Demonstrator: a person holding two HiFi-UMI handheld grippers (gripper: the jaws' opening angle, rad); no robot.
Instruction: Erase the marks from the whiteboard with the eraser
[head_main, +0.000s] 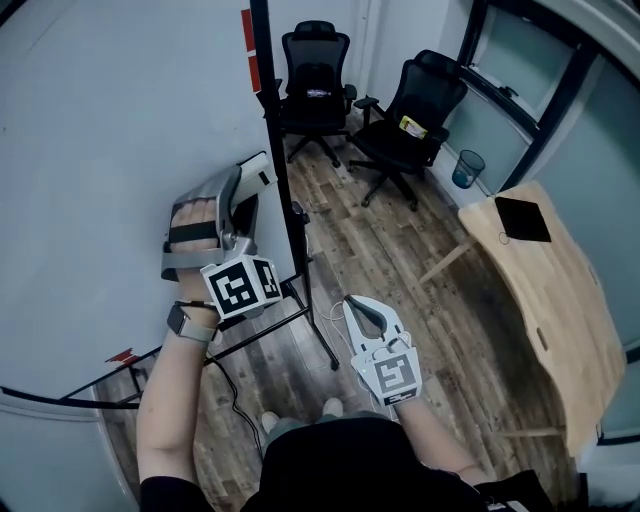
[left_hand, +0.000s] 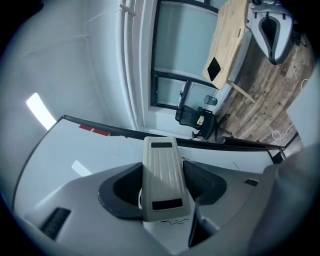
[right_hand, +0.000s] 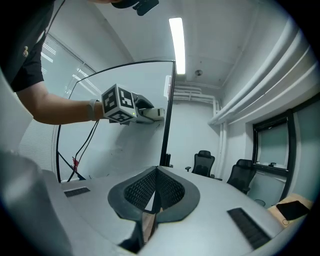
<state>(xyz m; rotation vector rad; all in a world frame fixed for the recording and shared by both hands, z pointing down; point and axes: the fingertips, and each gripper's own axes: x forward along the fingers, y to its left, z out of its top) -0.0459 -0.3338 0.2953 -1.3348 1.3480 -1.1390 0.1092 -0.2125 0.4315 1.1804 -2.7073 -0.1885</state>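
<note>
Here, on the left, the left gripper (head_main: 240, 192) is held up high in front of the whiteboard (head_main: 100, 150). Its jaws are clamped on the eraser (left_hand: 162, 167), one jaw on each long side. The eraser is pale grey with ridges along its back, and it sticks out past the jaw tips. It sits right at the board, near the board's right edge, but I cannot tell if it is touching. Just under the eraser, close to the gripper's body, there is a small zigzag pen mark (left_hand: 172, 221) on the board. A watch (head_main: 190, 322) is on the wrist behind this gripper.

Just to the right of the left gripper stands the black pole (head_main: 285, 180) of the board's frame. A thin white cable (head_main: 325, 318) lies on the wooden floor (head_main: 400, 260) between the two grippers.

The right gripper (head_main: 362, 312) is held low, near the person's body, well away from the board. Its jaws are pressed together with nothing between them. It points up and out into the room.

Far ahead of the right gripper are two black office chairs (head_main: 315, 75) and a small blue bin (head_main: 467, 168). To the right of this gripper is a wooden table (head_main: 560, 300) with a flat black thing (head_main: 522, 218) lying on it.
</note>
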